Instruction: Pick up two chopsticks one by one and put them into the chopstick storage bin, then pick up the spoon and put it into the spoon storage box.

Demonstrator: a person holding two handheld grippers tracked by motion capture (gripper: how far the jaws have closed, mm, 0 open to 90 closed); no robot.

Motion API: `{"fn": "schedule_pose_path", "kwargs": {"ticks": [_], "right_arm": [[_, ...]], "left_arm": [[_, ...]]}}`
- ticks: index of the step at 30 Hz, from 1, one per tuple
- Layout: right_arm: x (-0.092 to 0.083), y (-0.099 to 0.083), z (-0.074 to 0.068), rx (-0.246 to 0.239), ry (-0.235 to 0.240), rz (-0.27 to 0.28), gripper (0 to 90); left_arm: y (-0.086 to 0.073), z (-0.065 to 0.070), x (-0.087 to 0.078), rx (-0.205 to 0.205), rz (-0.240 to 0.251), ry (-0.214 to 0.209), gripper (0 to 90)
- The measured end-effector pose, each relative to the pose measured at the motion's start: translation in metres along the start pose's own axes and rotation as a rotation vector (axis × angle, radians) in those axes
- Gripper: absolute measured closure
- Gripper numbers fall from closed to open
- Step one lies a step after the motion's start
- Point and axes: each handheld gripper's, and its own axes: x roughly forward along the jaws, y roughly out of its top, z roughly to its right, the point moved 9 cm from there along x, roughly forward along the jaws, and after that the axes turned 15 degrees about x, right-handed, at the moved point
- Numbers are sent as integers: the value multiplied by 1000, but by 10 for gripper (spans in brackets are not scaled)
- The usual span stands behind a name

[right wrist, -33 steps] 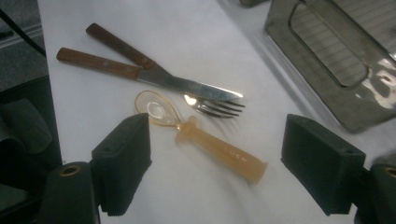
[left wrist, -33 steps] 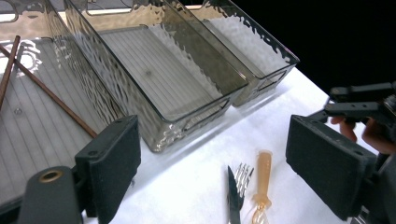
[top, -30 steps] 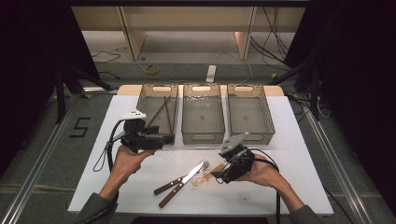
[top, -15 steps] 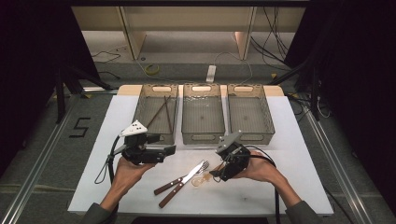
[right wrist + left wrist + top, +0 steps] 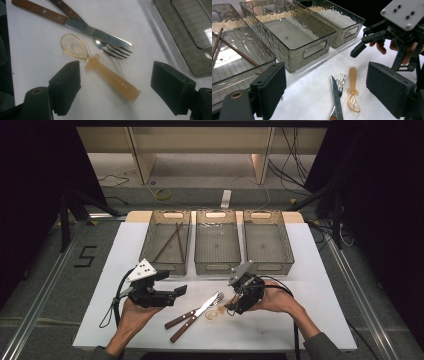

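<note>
An amber translucent spoon [image 5: 110, 76] lies on the white table beside a wooden-handled knife [image 5: 100, 32] and fork [image 5: 112, 51], which cross each other. My right gripper [image 5: 119, 86] is open just above the spoon's handle, one jaw on each side of it, touching nothing. From above, the right gripper [image 5: 232, 304] tilts down at the spoon [image 5: 215, 314]. My left gripper [image 5: 179, 291] is open and empty, left of the knife [image 5: 192, 319] and fork [image 5: 198, 307]. The left gripper view looks along its jaws at the spoon [image 5: 352, 85], knife [image 5: 336, 100] and right gripper [image 5: 387, 32].
Three clear bins stand in a row behind the cutlery: the left bin [image 5: 150, 265] holds brown chopsticks [image 5: 172, 242], while the middle bin [image 5: 217, 267] and right bin [image 5: 287, 260] hold nothing. Cables trail from both grippers.
My left gripper has dropped back from the left bin toward the table's near edge and now points at the cutlery. The right gripper has barely shifted over the spoon.
</note>
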Motion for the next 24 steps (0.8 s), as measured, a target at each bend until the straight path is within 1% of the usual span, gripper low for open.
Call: {"fn": "schedule_pose_path", "kwargs": {"ticks": [3, 5, 8, 11, 14, 19, 20, 21, 24], "right_arm": [[2, 0, 1, -2, -3, -4, 246], [3, 0, 1, -3, -2, -10, 248], [6, 0, 2, -6, 1, -18, 252], [10, -1, 4, -20, 6, -30, 258], [14, -2, 6, -19, 4, -43, 265], [22, -5, 7, -36, -13, -71, 293], [22, -6, 7, -32, -17, -79, 293], [23, -6, 6, -46, -17, -85, 294], [23, -8, 6, -61, -22, -93, 311]], "left_arm": [[-2, 0, -2, -7, 3, 3, 160], [-4, -1, -4, -19, 8, 1, 160], [-5, -2, -5, -30, 16, 11, 160], [-6, -3, -7, -28, 15, 14, 160], [-8, -2, -7, -24, 11, 18, 160], [-10, 1, -7, -17, 5, 12, 160], [-10, 1, -8, -19, 10, 11, 160], [-10, 1, -8, -19, 10, 9, 160], [-12, 0, -8, -23, 7, 9, 160]]}}
